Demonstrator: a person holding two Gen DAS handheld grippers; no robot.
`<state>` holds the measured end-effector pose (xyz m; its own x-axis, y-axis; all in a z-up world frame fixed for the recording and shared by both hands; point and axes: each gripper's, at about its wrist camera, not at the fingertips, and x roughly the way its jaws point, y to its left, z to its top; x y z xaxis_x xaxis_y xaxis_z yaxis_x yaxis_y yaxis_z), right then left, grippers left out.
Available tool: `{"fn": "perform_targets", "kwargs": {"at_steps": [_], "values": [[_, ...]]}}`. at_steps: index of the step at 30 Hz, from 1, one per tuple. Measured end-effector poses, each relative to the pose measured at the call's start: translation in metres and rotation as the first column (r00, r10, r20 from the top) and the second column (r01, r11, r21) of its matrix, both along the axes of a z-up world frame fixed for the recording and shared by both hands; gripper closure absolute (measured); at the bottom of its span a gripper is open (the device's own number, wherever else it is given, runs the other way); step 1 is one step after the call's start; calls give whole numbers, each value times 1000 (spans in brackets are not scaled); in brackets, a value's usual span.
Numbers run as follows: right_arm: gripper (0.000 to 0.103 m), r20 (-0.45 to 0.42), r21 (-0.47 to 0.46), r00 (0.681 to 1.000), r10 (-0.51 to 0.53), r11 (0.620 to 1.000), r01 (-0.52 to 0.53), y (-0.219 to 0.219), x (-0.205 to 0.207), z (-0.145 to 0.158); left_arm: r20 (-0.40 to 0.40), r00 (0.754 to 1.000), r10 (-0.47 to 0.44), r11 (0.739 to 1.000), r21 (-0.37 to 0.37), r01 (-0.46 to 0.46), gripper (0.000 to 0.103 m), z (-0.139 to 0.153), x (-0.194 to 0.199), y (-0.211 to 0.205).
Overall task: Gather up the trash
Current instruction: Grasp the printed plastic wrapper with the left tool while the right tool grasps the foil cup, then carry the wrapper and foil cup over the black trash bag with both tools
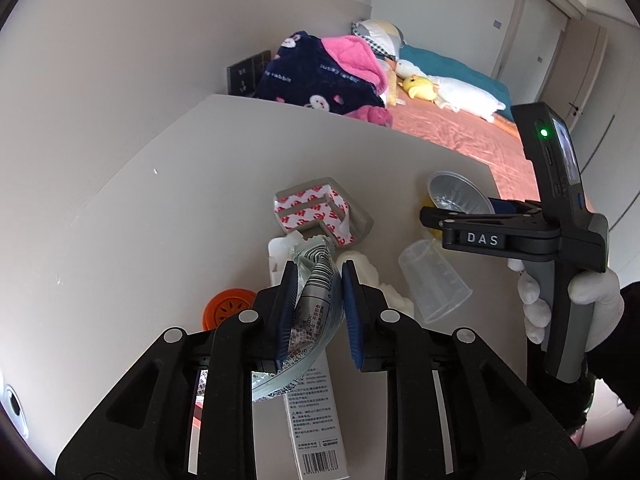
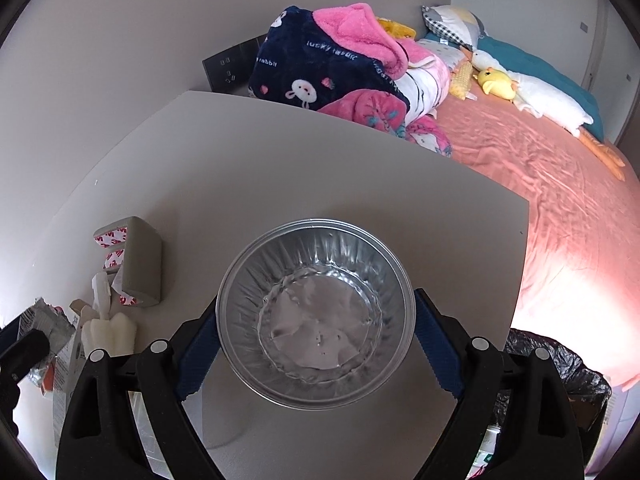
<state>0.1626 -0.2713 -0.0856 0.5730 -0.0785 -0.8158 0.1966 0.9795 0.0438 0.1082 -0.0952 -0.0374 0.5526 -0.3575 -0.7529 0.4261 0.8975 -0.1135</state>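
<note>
My left gripper (image 1: 320,276) is shut on a crumpled silver wrapper (image 1: 316,300) and holds it above the grey table (image 1: 160,220). My right gripper (image 2: 316,336) is shut on a round foil cup (image 2: 316,312), its opening facing the camera; the cup (image 1: 456,196) and the right gripper (image 1: 430,216) also show in the left wrist view. On the table lie a grey corner guard with 3M tape (image 1: 320,216), a clear plastic cup (image 1: 432,280) on its side, white foam pieces (image 1: 376,276), an orange lid (image 1: 228,308) and a narrow printed box (image 1: 316,420).
A bin lined with a black bag (image 2: 560,380) stands off the table's right front corner. Beyond the table is a bed with a pink sheet (image 2: 540,180), a dark blue and pink blanket (image 2: 320,64) and plush toys (image 2: 496,80). A wall is at the left.
</note>
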Motion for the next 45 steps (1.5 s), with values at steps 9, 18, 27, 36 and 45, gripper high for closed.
{"fn": "perform_targets", "kwargs": {"at_steps": [9,18,27,36,45], "values": [[22,36,27,999,-15,1000,14,-10,-17,17,6,1000,11,999,-33,-11,85,12,-4,4],[22,98,62,995,-29,998,23,-19,-56,50,36,999,-28,998,-56,30,85,33,-16,-12],[22,150,80,987,-59,996,47,-32,-105,80,79,993,-92,992,-79,98,85,57,-38,-40],[22,188,86,975,-122,991,107,-52,-153,96,95,982,-165,979,-109,175,85,69,-66,-69],[22,212,90,958,-191,980,175,-75,-195,106,100,960,-260,954,-126,272,85,70,-85,-103]]}}
